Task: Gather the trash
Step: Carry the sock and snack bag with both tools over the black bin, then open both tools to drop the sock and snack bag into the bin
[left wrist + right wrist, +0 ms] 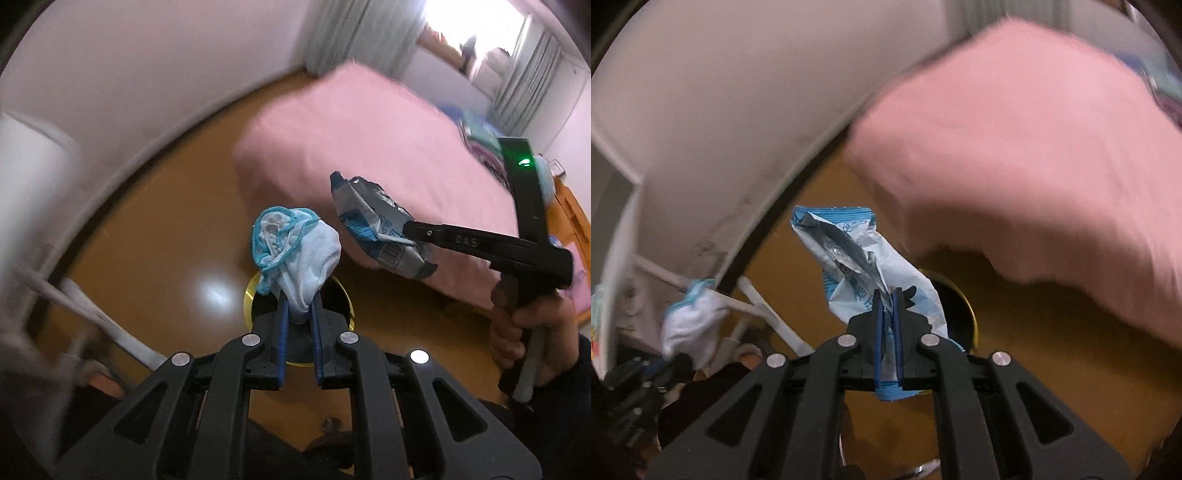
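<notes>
Bedroom, glossy orange-brown floor (155, 258), pale wall with a dark skirting line, and a pink bedspread (369, 147) filling the space ahead and to the right of both claws. Grey-green curtains (354, 33) hang at the far end; both views are motion-blurred.

Items held — two in all, one per claw.
1. Pale blue cloth (295, 254), crumpled, with a brighter blue stitched edging; bunched into a loose ball above the fingertips of the left gripper (300, 314). The jaws are closed onto its lower tail, blue pads pressing from both sides. In the right wrist view the same cloth (692, 325) shows far off to the left, blurred.
2. Snack wrapper (864, 269), white and blue with a silver foil inside, torn open and creased, a barcode visible on one face. The right gripper (887, 295) is closed nearly flat on it; the wrapper sticks out beyond the fingertips and a blue end hangs out behind the pads. From the left wrist view the wrapper (373, 225) is up and to the right of the left claw.

Pose: the person's right hand (524, 328) grips the right tool's handle, fingers pointing leftwards toward the left claw — green light lit on its upright.

Directly under both claws: one round bin (343, 299), gold rim, dark inside.
</notes>
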